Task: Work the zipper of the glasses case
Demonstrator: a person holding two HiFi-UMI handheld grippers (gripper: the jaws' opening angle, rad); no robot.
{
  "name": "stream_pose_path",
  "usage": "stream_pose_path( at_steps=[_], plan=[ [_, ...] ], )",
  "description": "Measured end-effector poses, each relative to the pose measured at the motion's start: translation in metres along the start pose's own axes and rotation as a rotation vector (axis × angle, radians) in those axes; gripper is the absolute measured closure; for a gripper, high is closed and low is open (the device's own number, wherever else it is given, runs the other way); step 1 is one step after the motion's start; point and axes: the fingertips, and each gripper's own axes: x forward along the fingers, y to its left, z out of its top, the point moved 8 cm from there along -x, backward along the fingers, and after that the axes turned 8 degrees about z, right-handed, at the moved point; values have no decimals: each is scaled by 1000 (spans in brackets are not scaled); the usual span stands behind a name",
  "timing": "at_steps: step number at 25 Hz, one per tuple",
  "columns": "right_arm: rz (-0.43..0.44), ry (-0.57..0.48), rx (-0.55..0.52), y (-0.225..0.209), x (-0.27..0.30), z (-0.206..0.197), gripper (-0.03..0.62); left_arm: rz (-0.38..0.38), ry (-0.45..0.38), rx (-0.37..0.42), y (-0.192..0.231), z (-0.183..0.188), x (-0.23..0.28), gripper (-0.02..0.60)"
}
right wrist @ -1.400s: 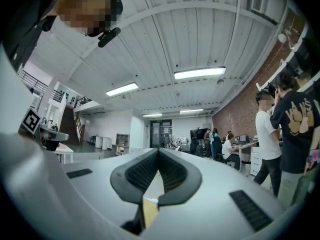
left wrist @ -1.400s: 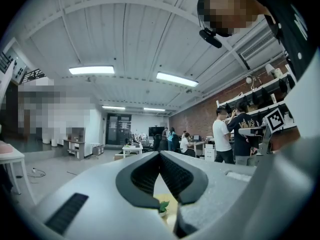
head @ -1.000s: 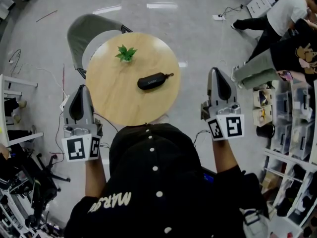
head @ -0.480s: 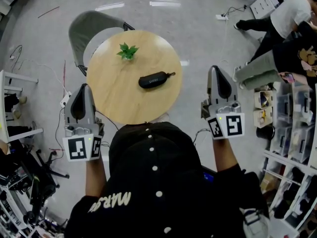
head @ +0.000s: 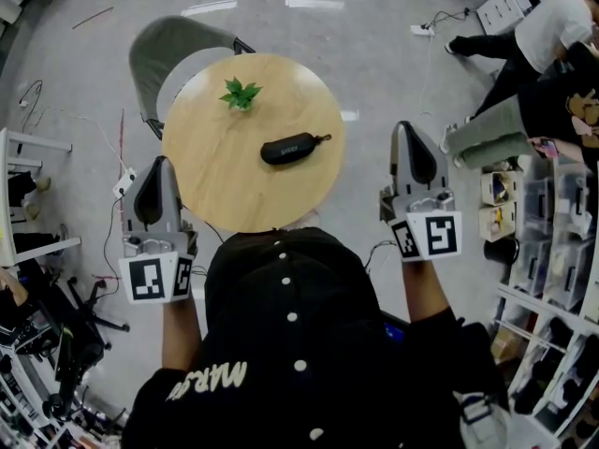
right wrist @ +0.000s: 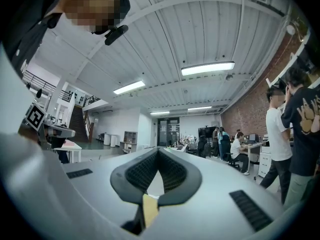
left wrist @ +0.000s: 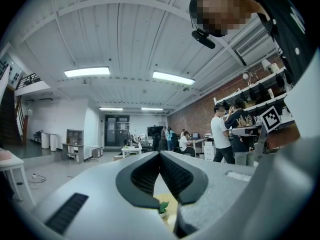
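Since 1 s ago the table (head: 211,181) and case (head: 290,148) sit slightly higher in the head view. The L gripper (head: 159,162) tip sits a little higher too, and the R gripper (head: 404,129) is approx. unchanged.

Case: black, closed, lying flat near the centre of the round wooden table, long axis roughly L-R. The zipper pull (head: 323,139) sticks out at its R end. A small plant (head: 241,93) stands on the far side of the table, apart from the case. A grey chair (head: 159,54) is at the far-L edge of the table.

L gripper: held off the table's L-near edge, well apart from the case. In the L gripper view its jaws are shut tip to tip with nothing between them.

R gripper: held off the table's R side, also well apart from the case. In the R gripper view its jaws are shut and empty.

Both grippers point fwd, away from the person. Neither one touches the table or the case.

Far R of the head view: people (head: 552,26) and shelving (head: 552,260).
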Motion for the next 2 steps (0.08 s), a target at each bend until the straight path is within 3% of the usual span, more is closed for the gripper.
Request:
stream_pose_path(
  at_steps=[2],
  plan=[
    [1, 2, -3, -1, 2, -1, 594, 1, 2, 0, 0, -1, 2, 578]
  ],
)
